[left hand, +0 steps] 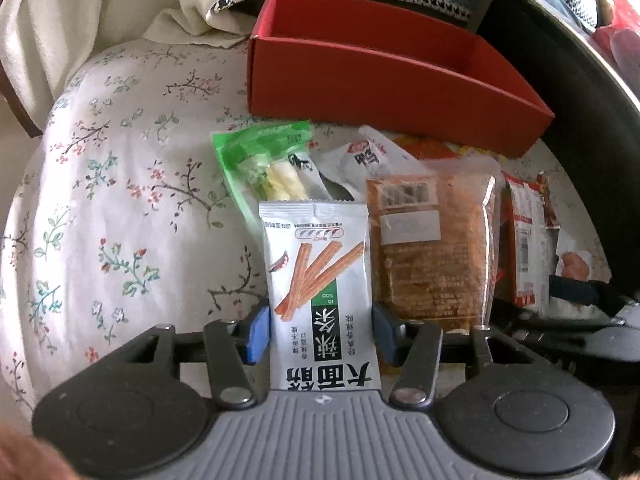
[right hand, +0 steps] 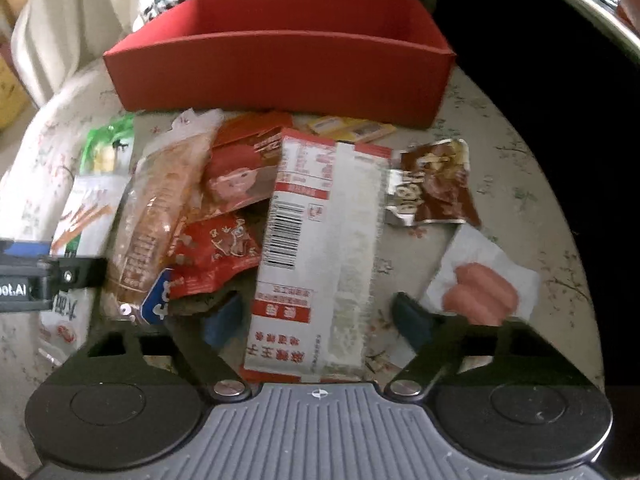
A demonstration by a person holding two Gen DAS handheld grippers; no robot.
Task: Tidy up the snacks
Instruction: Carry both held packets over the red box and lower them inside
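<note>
A white packet printed with orange sticks [left hand: 320, 280] lies on the floral tablecloth [left hand: 120, 200]. My left gripper [left hand: 320, 332] is shut on its lower half, a blue pad at each side edge. A long red-and-white packet with a barcode [right hand: 320, 240] lies lengthwise between the fingers of my right gripper [right hand: 316, 320], which is open; both pads stand clear of its sides. An open red cardboard box [left hand: 384, 80] [right hand: 280, 76] stands empty behind the pile of snacks.
Around them lie a green packet [left hand: 264, 160], a clear orange-brown packet [left hand: 432, 240], red packets [right hand: 216, 248], a shiny brown packet [right hand: 432, 184], a sausage packet [right hand: 480, 284] and a yellow one [right hand: 348, 128]. A dark curved edge [left hand: 580, 100] bounds the right side.
</note>
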